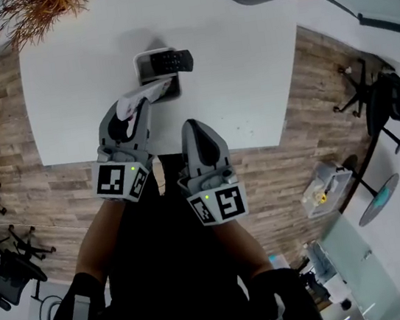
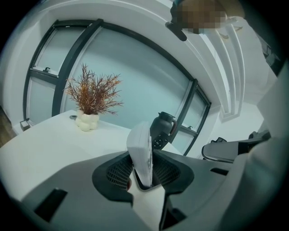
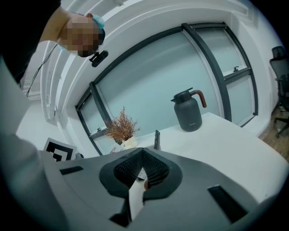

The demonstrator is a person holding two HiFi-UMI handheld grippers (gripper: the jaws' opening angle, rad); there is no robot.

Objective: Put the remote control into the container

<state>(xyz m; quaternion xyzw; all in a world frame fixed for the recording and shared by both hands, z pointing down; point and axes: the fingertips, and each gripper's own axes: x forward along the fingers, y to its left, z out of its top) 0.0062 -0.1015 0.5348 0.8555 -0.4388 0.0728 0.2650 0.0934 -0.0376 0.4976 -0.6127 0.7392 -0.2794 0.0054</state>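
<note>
Fingers [image 2: 116,173] of the left gripper [image 1: 138,107] are clamped on a white remote [image 2: 141,151], which stands edge-on between the pads and rises well clear of them. From the head view, this remote runs forward and to the right from the jaws, over the table [image 1: 247,74]. Its far end is at the near rim of the container [image 1: 140,66]. Whether that end is inside the container or only against the wall cannot be determined.

Right gripper [image 3: 142,173]: jaws together, nothing between them. It sits beside the left gripper, held back at the near edge of the table and well apart from the container.

Container: small, rectangular, upright near the middle of the table. A black remote [image 1: 174,62] rests in it, with one end protruding over the right rim. In the left gripper view its buttons show just behind the white remote.

Other items on the table: a dark jug [image 3: 188,113] at the far right corner and a dried plant [image 2: 92,94] in a white vase at the far left corner. Both are well clear of the container.
</note>
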